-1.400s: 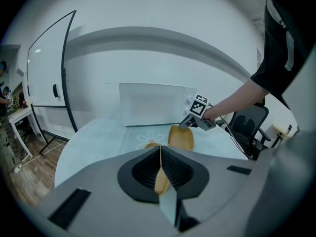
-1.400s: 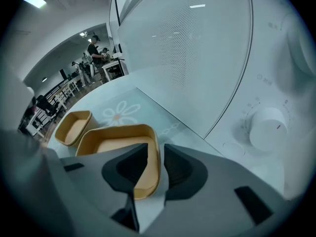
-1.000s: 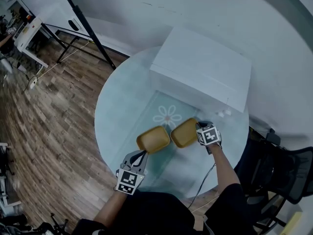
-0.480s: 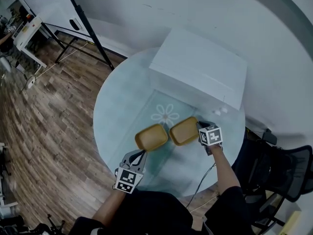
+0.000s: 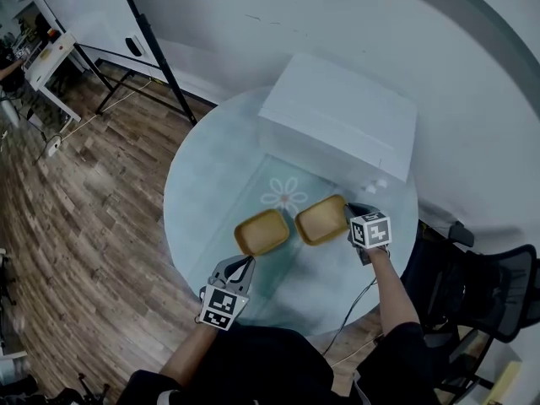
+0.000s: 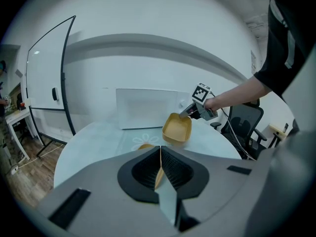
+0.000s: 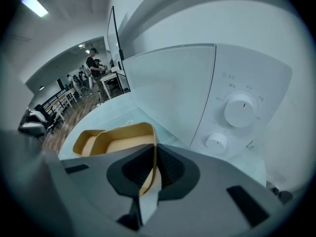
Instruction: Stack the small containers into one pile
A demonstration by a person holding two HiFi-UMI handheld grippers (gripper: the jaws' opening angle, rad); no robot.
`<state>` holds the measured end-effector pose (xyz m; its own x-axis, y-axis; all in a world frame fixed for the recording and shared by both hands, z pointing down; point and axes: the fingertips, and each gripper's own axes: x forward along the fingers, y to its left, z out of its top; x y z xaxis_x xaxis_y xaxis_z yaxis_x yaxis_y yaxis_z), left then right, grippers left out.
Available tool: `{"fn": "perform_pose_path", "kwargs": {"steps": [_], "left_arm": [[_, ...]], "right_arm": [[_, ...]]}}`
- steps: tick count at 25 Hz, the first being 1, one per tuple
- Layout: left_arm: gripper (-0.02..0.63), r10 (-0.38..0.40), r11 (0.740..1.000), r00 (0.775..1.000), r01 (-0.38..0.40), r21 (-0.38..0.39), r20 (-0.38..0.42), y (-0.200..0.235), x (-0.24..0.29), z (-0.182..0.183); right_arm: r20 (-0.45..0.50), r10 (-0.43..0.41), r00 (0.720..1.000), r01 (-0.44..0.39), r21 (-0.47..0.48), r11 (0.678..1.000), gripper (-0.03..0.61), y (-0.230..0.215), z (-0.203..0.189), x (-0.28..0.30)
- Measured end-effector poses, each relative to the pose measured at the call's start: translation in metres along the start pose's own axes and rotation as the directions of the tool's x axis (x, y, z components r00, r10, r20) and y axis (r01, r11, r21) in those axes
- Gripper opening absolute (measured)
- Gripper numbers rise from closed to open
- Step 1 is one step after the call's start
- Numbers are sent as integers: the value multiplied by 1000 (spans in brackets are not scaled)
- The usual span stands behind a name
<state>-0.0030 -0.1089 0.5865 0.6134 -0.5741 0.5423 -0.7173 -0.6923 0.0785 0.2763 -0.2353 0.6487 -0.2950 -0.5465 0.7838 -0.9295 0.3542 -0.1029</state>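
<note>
Two small yellow containers are over the round table. My left gripper (image 5: pixel 244 266) is shut on the near rim of the left container (image 5: pixel 261 232); in the left gripper view a thin yellow edge sits between the jaws of that gripper (image 6: pixel 160 152). My right gripper (image 5: pixel 350 224) is shut on the rim of the right container (image 5: pixel 322 219). From the left gripper view this right container (image 6: pixel 177 128) hangs tilted above the table. In the right gripper view the held container (image 7: pixel 123 139) lies just in front of my right gripper (image 7: pixel 154 154), with the other container (image 7: pixel 85 141) beside it at the left.
A white appliance (image 5: pixel 342 121) with two knobs (image 7: pixel 240 110) stands at the back of the glass table (image 5: pixel 198 192). A flower-print mat (image 5: pixel 284 197) lies under the containers. A whiteboard stand (image 5: pixel 148 40) is at the far left, an office chair (image 5: pixel 472 298) at the right.
My right gripper has drawn its container a little to the right, away from the left one. The left gripper and its container have barely moved.
</note>
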Motion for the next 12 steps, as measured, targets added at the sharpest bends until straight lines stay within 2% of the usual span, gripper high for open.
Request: {"fn": "perform_pose_path", "kwargs": {"steps": [12], "left_arm": [[16,70,997,997,-70,-17,17,17,-44,-20]], "right_arm": [[-3,51,999,-51,-70,996,35,61,9,6]]}}
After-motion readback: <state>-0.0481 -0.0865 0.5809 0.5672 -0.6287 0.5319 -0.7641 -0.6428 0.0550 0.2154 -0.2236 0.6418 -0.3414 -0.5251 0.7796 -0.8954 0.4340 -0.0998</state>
